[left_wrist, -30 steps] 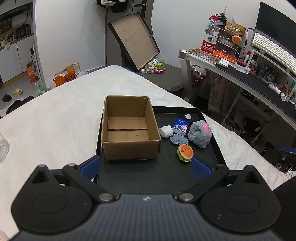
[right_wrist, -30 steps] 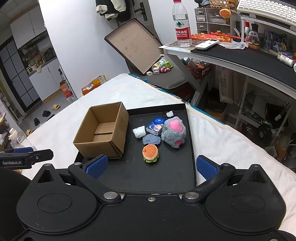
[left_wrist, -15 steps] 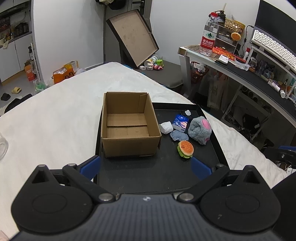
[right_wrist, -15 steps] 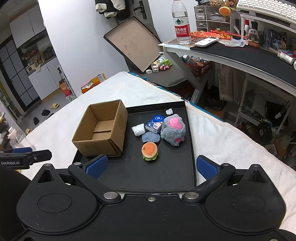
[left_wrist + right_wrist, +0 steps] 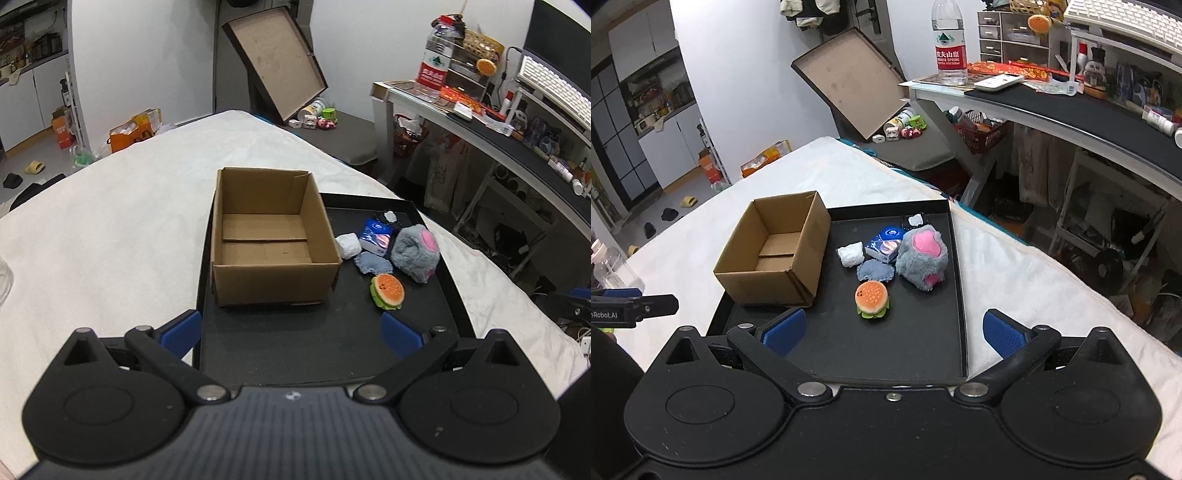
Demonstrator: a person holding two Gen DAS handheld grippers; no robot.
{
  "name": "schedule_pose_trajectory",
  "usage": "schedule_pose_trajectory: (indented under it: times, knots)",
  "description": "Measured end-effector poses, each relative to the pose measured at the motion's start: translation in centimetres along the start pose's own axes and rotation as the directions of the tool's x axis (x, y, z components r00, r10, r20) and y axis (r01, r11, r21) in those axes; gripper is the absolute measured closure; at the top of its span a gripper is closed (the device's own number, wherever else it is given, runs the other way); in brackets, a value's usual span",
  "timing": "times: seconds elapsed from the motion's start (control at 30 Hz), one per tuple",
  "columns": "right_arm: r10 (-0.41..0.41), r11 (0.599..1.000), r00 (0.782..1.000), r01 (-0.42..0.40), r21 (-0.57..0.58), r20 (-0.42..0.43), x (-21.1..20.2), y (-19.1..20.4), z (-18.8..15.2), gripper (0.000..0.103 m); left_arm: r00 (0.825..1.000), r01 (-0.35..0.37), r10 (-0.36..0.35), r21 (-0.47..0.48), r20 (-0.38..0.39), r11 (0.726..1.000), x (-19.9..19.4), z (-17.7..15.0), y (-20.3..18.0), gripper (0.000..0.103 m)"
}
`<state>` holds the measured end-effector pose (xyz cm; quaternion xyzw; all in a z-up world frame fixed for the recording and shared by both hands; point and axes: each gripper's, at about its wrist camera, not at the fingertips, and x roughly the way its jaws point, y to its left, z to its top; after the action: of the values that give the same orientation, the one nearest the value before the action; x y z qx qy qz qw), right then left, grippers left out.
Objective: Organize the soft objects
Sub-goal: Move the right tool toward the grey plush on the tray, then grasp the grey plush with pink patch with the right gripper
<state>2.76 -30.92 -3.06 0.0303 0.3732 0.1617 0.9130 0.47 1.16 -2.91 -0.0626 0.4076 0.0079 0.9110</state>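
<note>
toys sit on the right half of a black tray [image 5: 960, 295] on a bed, beside an empty box [image 5: 775, 254]: burger [image 5: 871, 298] nearest, grey plush [image 5: 922, 258] behind it, denim patch [image 5: 875, 272], white wad [image 5: 851, 254] and tissue pack [image 5: 884, 243] clustered touching. both hand-held grippers, left [image 5: 291, 332] and right [image 5: 892, 332], hang well short of them, jaws apart and holding nothing. all look light and squashy, so they should give under a pinch. the burger probably wants a grip across its bun edges, the plush across its bulk.

A box [image 5: 271, 236] is seen ahead of the wide-spread left gripper [image 5: 291, 334]; soft toys [image 5: 415, 253] are clustered ahead-right on the tray [image 5: 295, 354].
</note>
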Motion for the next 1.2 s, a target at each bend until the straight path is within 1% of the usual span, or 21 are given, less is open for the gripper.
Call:
schedule_pose_trajectory:
  times: [0.13, 0.23, 0.37, 0.53, 0.7, 0.83, 0.93, 1.07, 1.2]
  knots:
    - [-0.009, 1.000, 1.000, 0.009, -0.022, -0.005, 0.8, 0.1, 0.2, 0.000, 1.000, -0.010, 0.010, -0.013, 0.002, 1.000, 0.8, 0.3, 1.0, 0.000]
    - [-0.007, 0.999, 1.000, 0.007, -0.032, -0.008, 1.6, 0.1, 0.3, 0.000, 0.999, -0.044, 0.045, -0.026, 0.026, 0.999, 1.2, 0.4, 1.6, 0.000]
    - [-0.007, 1.000, 1.000, 0.006, -0.025, -0.017, 2.5, -0.1, 0.5, 0.000, 0.999, -0.042, 0.044, -0.059, 0.023, 0.997, 2.2, 0.7, 2.6, 0.000]
    - [-0.015, 1.000, 1.000, 0.015, -0.026, -0.021, 3.7, -0.3, 0.9, 0.001, 0.998, -0.062, 0.064, -0.061, 0.021, 0.996, 3.7, 0.9, 3.3, 0.001]
    - [-0.036, 0.999, 0.999, 0.035, -0.035, -0.026, 5.0, -0.8, 1.5, 0.002, 0.997, -0.071, 0.073, -0.108, 0.019, 0.992, 5.3, 1.2, 4.4, 0.002]
    - [-0.034, 0.999, 0.999, 0.033, -0.032, -0.032, 6.2, -1.1, 1.8, 0.004, 0.996, -0.076, 0.080, -0.143, 0.026, 0.987, 6.3, 1.4, 5.1, 0.002]
    - [-0.046, 0.998, 0.998, 0.045, -0.034, -0.040, 7.2, -1.4, 2.0, 0.005, 0.994, -0.098, 0.103, -0.154, 0.024, 0.983, 7.5, 1.5, 5.5, 0.003]
    - [-0.052, 0.998, 0.997, 0.050, -0.030, -0.055, 8.9, -2.0, 2.2, 0.006, 0.993, -0.109, 0.114, -0.174, 0.019, 0.979, 8.9, 1.8, 6.1, 0.008]
    - [-0.052, 0.998, 0.995, 0.049, -0.039, -0.080, 10.8, -2.4, 2.7, 0.009, 0.991, -0.126, 0.130, -0.164, 0.014, 0.978, 10.2, 2.0, 6.3, 0.015]
